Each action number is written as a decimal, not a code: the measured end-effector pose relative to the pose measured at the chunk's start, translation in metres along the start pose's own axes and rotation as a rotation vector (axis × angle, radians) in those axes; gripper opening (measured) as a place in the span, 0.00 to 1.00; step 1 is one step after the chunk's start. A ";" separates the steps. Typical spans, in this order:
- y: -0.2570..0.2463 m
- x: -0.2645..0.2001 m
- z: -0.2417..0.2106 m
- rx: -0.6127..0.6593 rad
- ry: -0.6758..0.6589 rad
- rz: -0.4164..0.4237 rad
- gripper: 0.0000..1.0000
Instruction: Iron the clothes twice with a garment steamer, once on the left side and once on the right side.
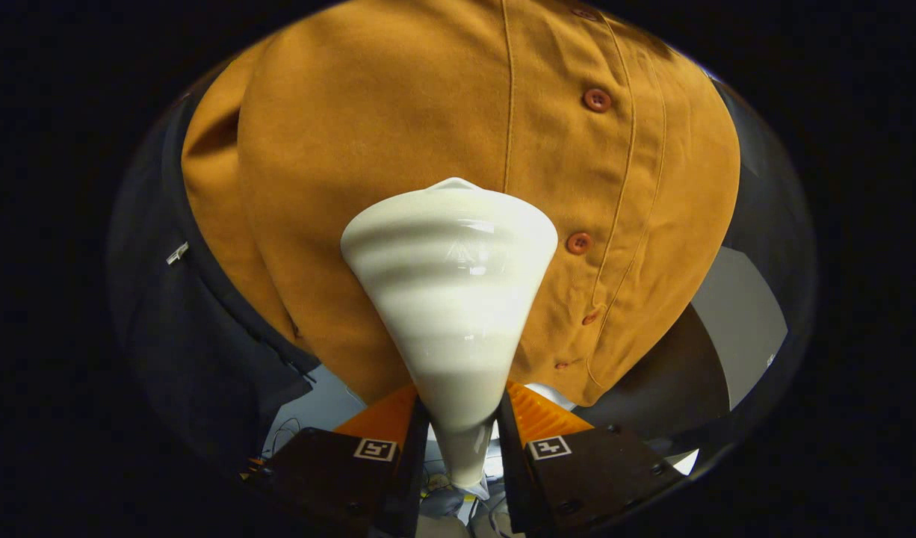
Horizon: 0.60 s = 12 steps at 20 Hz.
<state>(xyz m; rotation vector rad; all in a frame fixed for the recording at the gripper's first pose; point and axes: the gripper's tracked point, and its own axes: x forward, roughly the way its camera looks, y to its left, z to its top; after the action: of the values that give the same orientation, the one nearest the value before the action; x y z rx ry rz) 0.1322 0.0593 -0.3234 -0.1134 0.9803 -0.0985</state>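
A mustard-yellow buttoned shirt point(398, 127) hangs right in front of me and fills most of what lies ahead. Its button placket point(597, 100) runs down to the right of the steamer. The white cone-shaped garment steamer point(452, 276) stands upright between my fingers, its wide head against the shirt's front, left of the placket. My gripper point(462, 426) is shut on the steamer's narrow neck, with one finger pressing on each side.
A dark garment point(204, 329) hangs to the left of the shirt, partly behind it. Below the shirt's hem, to the right, a pale floor or wall patch point(742, 321) shows. Cables point(450, 486) lie on the floor below my fingers.
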 end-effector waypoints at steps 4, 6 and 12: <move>-0.006 -0.001 -0.011 -0.003 0.017 0.011 0.49; -0.011 -0.009 -0.008 0.006 0.005 0.011 0.49; -0.042 -0.037 0.017 0.030 -0.095 -0.003 0.49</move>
<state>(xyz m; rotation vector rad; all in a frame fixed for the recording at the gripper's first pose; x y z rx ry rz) 0.1248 0.0236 -0.2781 -0.0913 0.8837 -0.1101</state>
